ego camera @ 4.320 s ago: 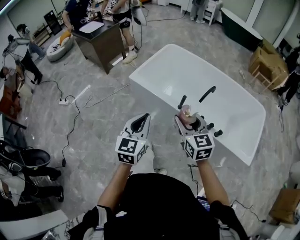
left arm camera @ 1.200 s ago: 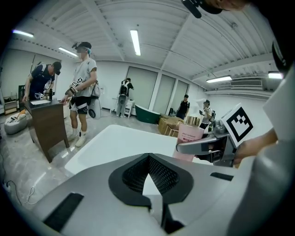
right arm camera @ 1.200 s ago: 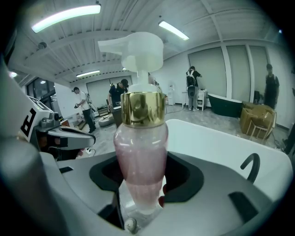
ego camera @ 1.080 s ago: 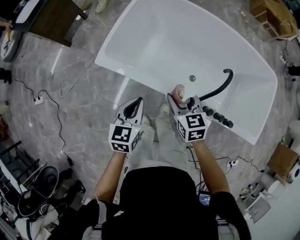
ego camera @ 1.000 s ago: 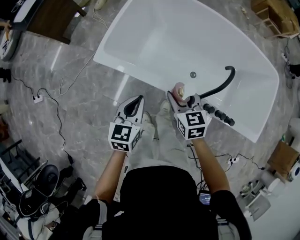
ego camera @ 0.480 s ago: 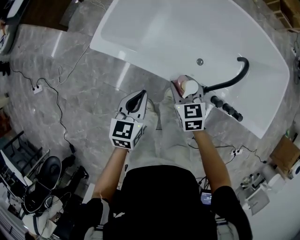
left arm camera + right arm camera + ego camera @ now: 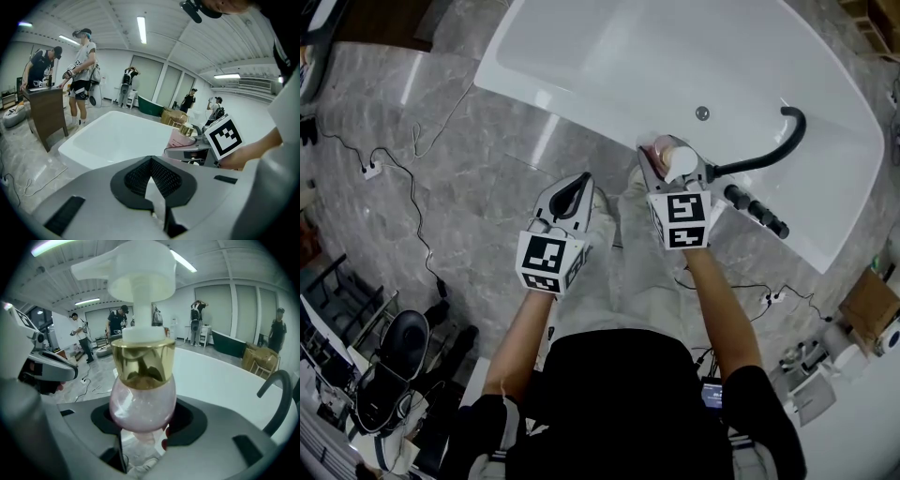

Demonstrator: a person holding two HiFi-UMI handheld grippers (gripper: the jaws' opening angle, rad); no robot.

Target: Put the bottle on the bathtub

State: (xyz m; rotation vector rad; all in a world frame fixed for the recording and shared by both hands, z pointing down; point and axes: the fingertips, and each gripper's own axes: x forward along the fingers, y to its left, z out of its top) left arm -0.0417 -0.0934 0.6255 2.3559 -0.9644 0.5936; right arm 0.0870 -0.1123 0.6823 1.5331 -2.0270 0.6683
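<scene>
A pink round bottle [image 7: 662, 154] with a gold collar and white pump head is held upright in my right gripper [image 7: 667, 157], which is shut on its body. It hangs over the near rim of the white bathtub [image 7: 581, 66], close to the black curved faucet [image 7: 769, 155]. In the right gripper view the bottle [image 7: 143, 399] fills the middle between the jaws of the right gripper [image 7: 143, 423]. My left gripper [image 7: 579, 183] is shut on nothing, over the floor just short of the tub. From the left gripper [image 7: 151, 173] view, the bottle [image 7: 180, 139] shows to the right, before the tub [image 7: 117, 136].
Black knobs [image 7: 755, 211] line the tub rim right of the faucet, and a drain [image 7: 702, 113] sits in the basin. Cables and a power strip [image 7: 370, 172] lie on the marble floor at left. People stand at a dark desk [image 7: 44, 112] beyond the tub.
The person has stepped up to the tub, and my right gripper has carried the bottle forward over the near rim by the faucet. The left gripper stays shut beside it.
</scene>
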